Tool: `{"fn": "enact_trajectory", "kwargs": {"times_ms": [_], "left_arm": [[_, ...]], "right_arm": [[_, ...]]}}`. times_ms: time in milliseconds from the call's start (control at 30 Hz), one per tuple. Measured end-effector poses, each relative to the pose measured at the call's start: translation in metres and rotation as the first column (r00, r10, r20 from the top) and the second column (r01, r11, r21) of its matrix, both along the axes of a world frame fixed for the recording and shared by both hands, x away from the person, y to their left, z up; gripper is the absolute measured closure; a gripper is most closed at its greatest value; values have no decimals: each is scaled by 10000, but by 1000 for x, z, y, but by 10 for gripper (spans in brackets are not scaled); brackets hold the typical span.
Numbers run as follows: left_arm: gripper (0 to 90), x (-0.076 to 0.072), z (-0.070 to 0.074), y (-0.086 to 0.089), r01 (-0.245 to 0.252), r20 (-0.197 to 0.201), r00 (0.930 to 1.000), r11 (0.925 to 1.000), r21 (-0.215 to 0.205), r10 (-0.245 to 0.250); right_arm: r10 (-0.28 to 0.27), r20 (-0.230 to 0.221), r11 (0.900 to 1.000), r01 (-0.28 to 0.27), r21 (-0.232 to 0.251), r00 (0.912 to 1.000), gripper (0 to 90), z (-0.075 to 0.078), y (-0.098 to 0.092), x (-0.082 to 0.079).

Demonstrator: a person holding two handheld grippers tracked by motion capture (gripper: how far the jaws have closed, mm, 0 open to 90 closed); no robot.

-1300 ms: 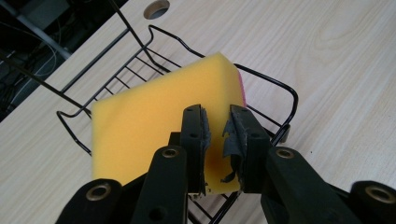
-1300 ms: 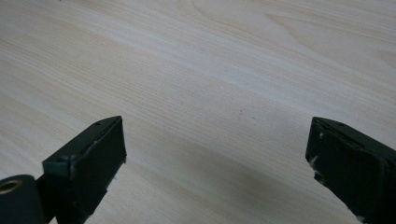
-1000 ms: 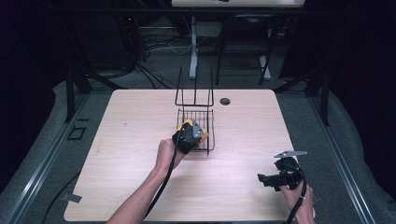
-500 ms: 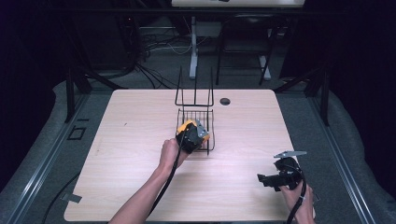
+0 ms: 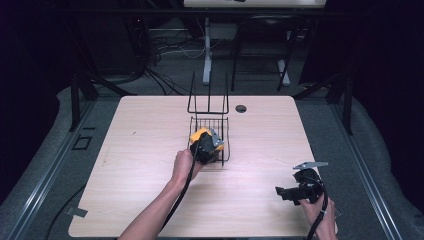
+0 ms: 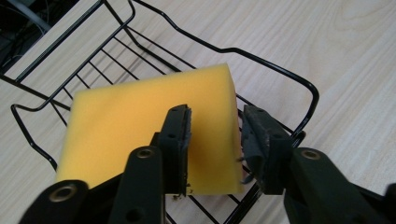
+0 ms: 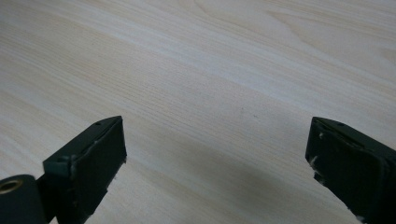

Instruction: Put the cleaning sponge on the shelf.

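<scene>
A yellow sponge (image 6: 140, 116) lies in the black wire basket (image 6: 280, 70) at the middle of the table. My left gripper (image 6: 215, 116) reaches down into the basket (image 5: 226, 135) from the near side. Its jaws have just been opening. They now stand on either side of the sponge's near corner, which keeps its full shape, so the pads are not squeezing it. My left gripper (image 5: 207, 145) covers the sponge in the high view. My right gripper (image 5: 281, 192) rests low over the table's near right corner, open wide, with bare wood between its jaws (image 7: 217, 140).
The basket has a tall wire back (image 5: 208, 95) on its far side. A small dark round hole (image 5: 241, 108) sits in the wooden tabletop (image 5: 140, 150) behind it. Cables trail from both grippers toward the near edge.
</scene>
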State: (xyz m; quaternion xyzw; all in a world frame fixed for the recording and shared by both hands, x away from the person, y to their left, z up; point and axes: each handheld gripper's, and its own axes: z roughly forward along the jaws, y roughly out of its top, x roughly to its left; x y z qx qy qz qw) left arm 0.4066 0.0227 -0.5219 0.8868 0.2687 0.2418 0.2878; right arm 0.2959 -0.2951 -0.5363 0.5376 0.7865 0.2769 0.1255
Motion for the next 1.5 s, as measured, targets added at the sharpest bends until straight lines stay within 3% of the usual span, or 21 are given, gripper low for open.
{"fn": "enact_trajectory", "kwargs": {"times_ms": [200, 233, 367, 567, 767, 867, 900, 1067, 1100, 1200, 1233, 1267, 1300, 1333, 1367, 1500], "left_arm": [[473, 1, 1, 4, -245, -97, 9997, 9995, -182, 243], [386, 0, 3, 5, -424, 6, 9991, 9988, -259, 424], [332, -1, 7, 9, -511, 47, 9987, 9978, -414, 513], [164, -6, 16, 19, -435, -19, 9991, 9952, -877, 435], [124, -16, 24, 32, -355, 7, 9994, 9918, -1225, 359], [83, -20, 28, 39, -384, -129, 9992, 9893, -1404, 369], [51, -21, 29, 42, -422, -123, 9991, 9882, -1470, 409], [13, -27, 33, 53, -509, -198, 9986, 9859, -1592, 484], [4, -28, 34, 55, -526, -216, 9985, 9861, -1577, 498], [1, -32, 37, 63, -536, -176, 9985, 9859, -1586, 514], [0, -35, 38, 68, -594, -124, 9982, 9841, -1674, 582], [1, -35, 38, 68, -594, -124, 9982, 9841, -1674, 582], [1, -37, 39, 71, -609, -73, 9981, 9839, -1681, 605], [0, -38, 40, 73, -636, -86, 9980, 9839, -1670, 631], [0, -41, 42, 78, -668, -33, 9977, 9840, -1654, 671], [0, -46, 46, 87, -774, 30, 9969, 9803, -1815, 793]], "right_arm": [[18, -17, 10000, -18, -12, 10000, 49, 0, 0, 0], [7, -14, 10000, -7, -19, 10000, 49, 0, 0, 0], [-2, -19, 10000, 2, -32, 10000, 49, 0, 0, 0], [3, -13, 10000, -3, -23, 10000, 49, 1, 0, 0], [15, 10, 10000, -15, 8, 10000, 49, 1, 1, 0], [92, -136, 9994, -97, -345, 9999, 49, 3, 0, 0], [21, 6, 10000, -21, -79, 10000, 49, 1, 1, 0], [33, -54, 9999, -34, -109, 10000, 49, 1, 2, 0], [231, -134, 9988, -237, -439, 9996, 49, 3, 0, 0], [229, -123, 9985, -235, -499, 9997, 49, 3, 0, 0], [51, -18, 10000, -51, -19, 10000, 49, 1, 2, 0], [51, -18, 10000, -51, -19, 10000, 49, 1, 2, 0], [172, -138, 9988, -178, -447, 9998, 49, 4, 0, 0], [131, -171, 9990, -138, -414, 9998, 49, 4, 1, -1], [45, 6, 10000, -45, 7, 10000, 49, 0, 3, -1], [92, -14, 9999, -92, -104, 10000, 49, 1, 3, 0]]}}
